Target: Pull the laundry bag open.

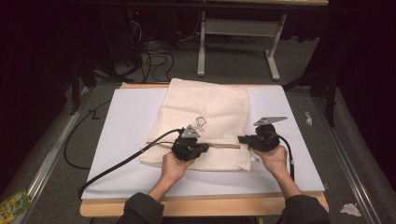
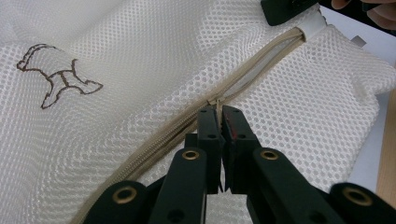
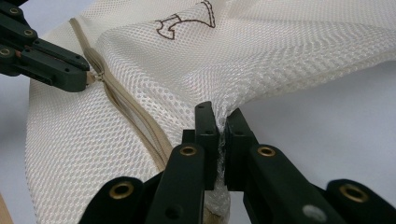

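From the high view, a cream mesh laundry bag [image 1: 205,123] lies flat on a white sheet covering the bench [image 1: 289,172]. A person's two hands hold tongs over the bag's near half, along a tan zipper [image 1: 224,145] that runs across it. The left tongs [image 1: 201,147] sit near the middle of that line; the right tongs [image 1: 242,139] meet the bag's right end.

Along the left gripper view, the left tongs [image 2: 220,116] are closed on the small zipper pull [image 2: 215,101], partway along the zipper [image 2: 261,58]. Beyond the pull the two tan tapes stand slightly apart; whether the stretch behind it is shut cannot be told. A small brown outline drawing [image 2: 56,74], perhaps an animal, is printed on the mesh. No lettering or brand can be read.

Along the right gripper view, the right tongs [image 3: 219,126] are clamped on a bunched fold of mesh at the bag's [image 3: 280,51] edge, pulling it taut. The left tongs [image 3: 77,74] appear farther off, at the pull.

Judging by this, the zipper is mid-travel: both grips are set, and sliding the pull the rest of the way remains.
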The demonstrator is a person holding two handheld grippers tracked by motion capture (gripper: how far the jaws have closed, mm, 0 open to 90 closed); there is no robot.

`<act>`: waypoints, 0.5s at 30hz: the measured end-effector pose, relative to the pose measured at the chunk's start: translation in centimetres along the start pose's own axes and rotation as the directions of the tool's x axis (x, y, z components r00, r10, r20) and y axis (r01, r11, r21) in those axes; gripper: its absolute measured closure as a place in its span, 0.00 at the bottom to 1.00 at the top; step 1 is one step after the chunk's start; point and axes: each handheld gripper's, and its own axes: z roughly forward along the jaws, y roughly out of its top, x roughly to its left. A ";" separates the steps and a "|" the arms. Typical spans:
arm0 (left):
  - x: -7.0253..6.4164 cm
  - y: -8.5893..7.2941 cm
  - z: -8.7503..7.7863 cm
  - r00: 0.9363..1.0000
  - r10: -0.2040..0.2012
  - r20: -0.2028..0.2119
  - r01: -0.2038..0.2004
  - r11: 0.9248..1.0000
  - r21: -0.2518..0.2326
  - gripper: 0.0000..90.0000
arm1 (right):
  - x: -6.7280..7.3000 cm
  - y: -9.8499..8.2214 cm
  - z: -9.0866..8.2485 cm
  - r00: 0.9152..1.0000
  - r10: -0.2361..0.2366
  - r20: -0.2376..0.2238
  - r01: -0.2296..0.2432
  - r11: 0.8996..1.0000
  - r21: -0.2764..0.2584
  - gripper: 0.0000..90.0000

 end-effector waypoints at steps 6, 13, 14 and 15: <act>0.1 -0.1 -0.3 1.000 0.001 -0.003 -0.001 1.000 -0.008 0.97 | 0.0 0.0 0.1 1.000 0.000 0.000 0.000 1.000 -0.001 0.98; 0.1 -0.1 -0.3 1.000 0.000 -0.002 0.000 1.000 -0.010 0.97 | 0.1 -0.1 0.0 1.000 0.002 0.000 -0.002 1.000 -0.002 0.98; 0.1 -0.2 -0.4 1.000 0.004 -0.009 -0.004 1.000 -0.008 0.97 | 0.1 -0.1 0.0 1.000 0.001 0.001 -0.001 1.000 -0.001 0.98; 0.2 -0.2 -0.5 1.000 -0.001 -0.012 0.001 1.000 -0.010 0.97 | 0.1 -0.1 0.0 1.000 0.001 0.006 -0.001 1.000 0.002 0.98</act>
